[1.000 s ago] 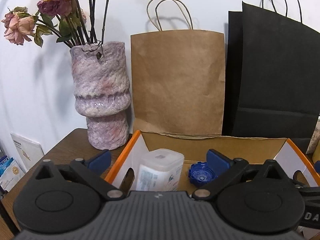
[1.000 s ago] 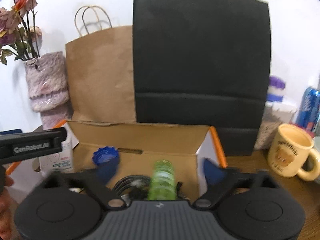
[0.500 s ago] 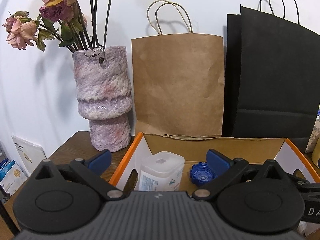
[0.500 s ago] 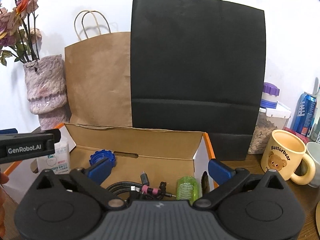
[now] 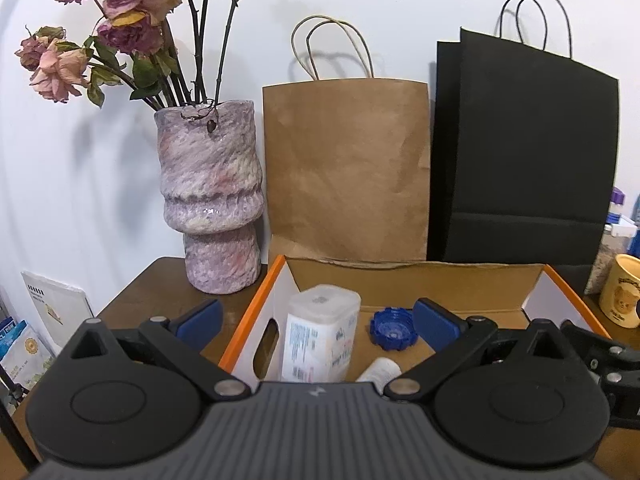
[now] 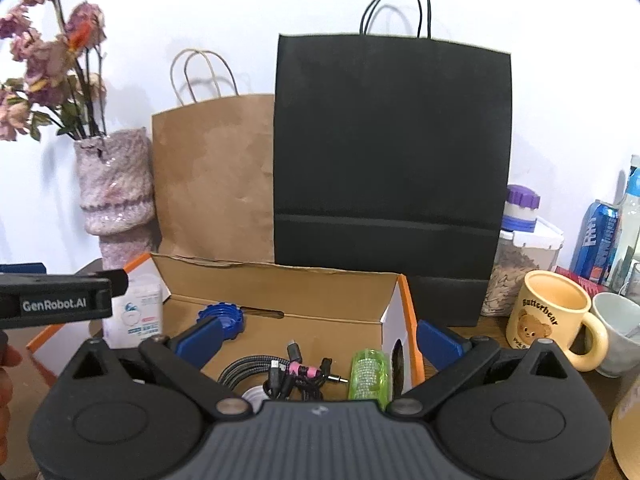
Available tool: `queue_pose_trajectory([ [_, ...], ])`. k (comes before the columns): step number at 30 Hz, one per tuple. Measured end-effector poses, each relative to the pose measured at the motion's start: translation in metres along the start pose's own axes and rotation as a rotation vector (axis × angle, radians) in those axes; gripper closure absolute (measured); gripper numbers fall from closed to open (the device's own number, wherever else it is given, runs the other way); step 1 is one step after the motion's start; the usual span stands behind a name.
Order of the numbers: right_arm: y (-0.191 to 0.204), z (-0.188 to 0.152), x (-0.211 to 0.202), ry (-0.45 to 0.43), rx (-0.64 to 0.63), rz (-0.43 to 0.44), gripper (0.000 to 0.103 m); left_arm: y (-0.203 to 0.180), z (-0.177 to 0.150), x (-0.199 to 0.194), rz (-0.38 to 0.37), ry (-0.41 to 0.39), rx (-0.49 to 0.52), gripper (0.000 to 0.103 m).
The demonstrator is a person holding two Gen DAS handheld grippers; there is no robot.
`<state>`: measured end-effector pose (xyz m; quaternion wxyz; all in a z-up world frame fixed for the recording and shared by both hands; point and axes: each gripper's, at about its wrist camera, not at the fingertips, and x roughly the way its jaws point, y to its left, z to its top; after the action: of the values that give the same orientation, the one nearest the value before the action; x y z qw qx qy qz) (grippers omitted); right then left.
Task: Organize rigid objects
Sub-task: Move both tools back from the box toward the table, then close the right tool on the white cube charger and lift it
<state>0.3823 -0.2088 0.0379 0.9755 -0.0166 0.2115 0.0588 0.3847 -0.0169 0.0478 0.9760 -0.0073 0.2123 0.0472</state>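
Both tongs, left [image 5: 316,314] and right [image 6: 318,338], hang open and empty over the box [image 6: 280,280]; inside it lie the tub [image 5: 320,332], blue cap [image 5: 394,328], cables [image 6: 276,372] and green bottle [image 6: 370,376]; the mug [image 6: 548,320] stands outside on the tabletop [image 5: 156,284], so sorting seems nearly done.

A rough, glazed ceramic finish is shown by the vase [image 5: 210,196]. The box [image 5: 400,280] is made of matt brown cardboard. Creased matt paper is seen on the brown bag [image 5: 346,168] and the black bag [image 6: 392,152]. The mug [image 6: 548,320] is glossy. The table [image 5: 160,288] is of dark wood.
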Motion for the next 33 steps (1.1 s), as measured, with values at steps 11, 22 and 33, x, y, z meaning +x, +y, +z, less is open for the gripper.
queue_pose_trajectory([
  [11, 0.011, -0.023, -0.058, -0.031, -0.055, 0.029, 0.0, 0.013, -0.021, -0.047, -0.028, 0.005, 0.002, 0.0],
  [22, 0.013, -0.054, -0.101, -0.015, -0.068, 0.043, 0.0, 0.021, -0.048, -0.089, -0.048, 0.028, 0.01, 0.0],
  [33, 0.02, -0.09, -0.121, 0.053, -0.09, 0.033, 0.0, 0.026, -0.076, -0.119, -0.075, 0.066, 0.029, 0.0],
])
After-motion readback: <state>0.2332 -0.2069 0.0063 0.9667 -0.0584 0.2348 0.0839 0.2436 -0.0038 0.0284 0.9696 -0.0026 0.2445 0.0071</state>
